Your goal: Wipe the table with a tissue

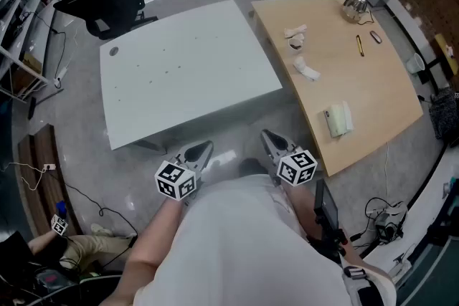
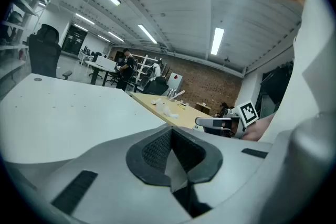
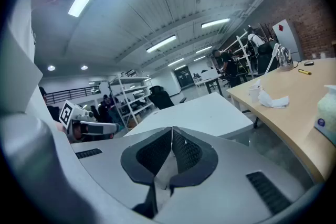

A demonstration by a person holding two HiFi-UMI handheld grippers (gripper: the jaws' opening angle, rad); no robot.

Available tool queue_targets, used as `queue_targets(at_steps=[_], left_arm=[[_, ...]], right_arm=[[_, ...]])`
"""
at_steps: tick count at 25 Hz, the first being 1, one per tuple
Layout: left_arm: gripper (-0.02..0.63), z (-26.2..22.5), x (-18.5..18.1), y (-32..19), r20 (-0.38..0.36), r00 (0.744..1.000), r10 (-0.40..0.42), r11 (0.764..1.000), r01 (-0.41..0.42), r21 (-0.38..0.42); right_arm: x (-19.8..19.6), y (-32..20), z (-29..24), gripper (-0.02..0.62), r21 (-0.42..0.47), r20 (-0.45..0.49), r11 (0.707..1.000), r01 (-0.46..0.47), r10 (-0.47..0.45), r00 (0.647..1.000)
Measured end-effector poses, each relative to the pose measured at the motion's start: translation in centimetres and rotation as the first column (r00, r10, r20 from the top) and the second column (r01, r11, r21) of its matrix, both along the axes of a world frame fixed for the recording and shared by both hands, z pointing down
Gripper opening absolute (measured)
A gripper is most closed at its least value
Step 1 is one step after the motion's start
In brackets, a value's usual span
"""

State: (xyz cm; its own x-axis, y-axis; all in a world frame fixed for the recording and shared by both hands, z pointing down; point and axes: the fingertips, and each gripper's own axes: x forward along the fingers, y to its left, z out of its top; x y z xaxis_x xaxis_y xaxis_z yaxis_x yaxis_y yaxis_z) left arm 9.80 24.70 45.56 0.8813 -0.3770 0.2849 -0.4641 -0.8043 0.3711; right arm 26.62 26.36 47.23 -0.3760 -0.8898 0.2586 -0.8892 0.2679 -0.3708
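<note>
Two tables point(image 1: 186, 68) point(image 1: 373, 89), two tools point(image 1: 204, 148) point(image 1: 270, 137), one kettle point(image 1: 353, 6), one pen point(image 1: 360, 45), one cup point(image 1: 295, 45).

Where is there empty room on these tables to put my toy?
The white table is nearly all bare. The wooden table has room between crumpled tissue and pack; its far end by the kettle is crowded.

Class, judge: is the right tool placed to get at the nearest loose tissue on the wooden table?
Probably not yet: the right tool, shut, is held by the person's body, short of the wooden table, with the loose tissue further in. Nothing blocks the way.
</note>
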Motion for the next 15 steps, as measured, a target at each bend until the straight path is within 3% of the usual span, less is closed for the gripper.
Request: queue_targets(at_steps=[15], left_arm=[[0.008,-0.2,7.4,-10.2,0.042,0.999,-0.011,1.0,0.011,-0.007]], right_arm=[[7.3,-11.2,-0.2,0.018,-0.024,0.012,0.999,0.029,-0.028,1.0]])
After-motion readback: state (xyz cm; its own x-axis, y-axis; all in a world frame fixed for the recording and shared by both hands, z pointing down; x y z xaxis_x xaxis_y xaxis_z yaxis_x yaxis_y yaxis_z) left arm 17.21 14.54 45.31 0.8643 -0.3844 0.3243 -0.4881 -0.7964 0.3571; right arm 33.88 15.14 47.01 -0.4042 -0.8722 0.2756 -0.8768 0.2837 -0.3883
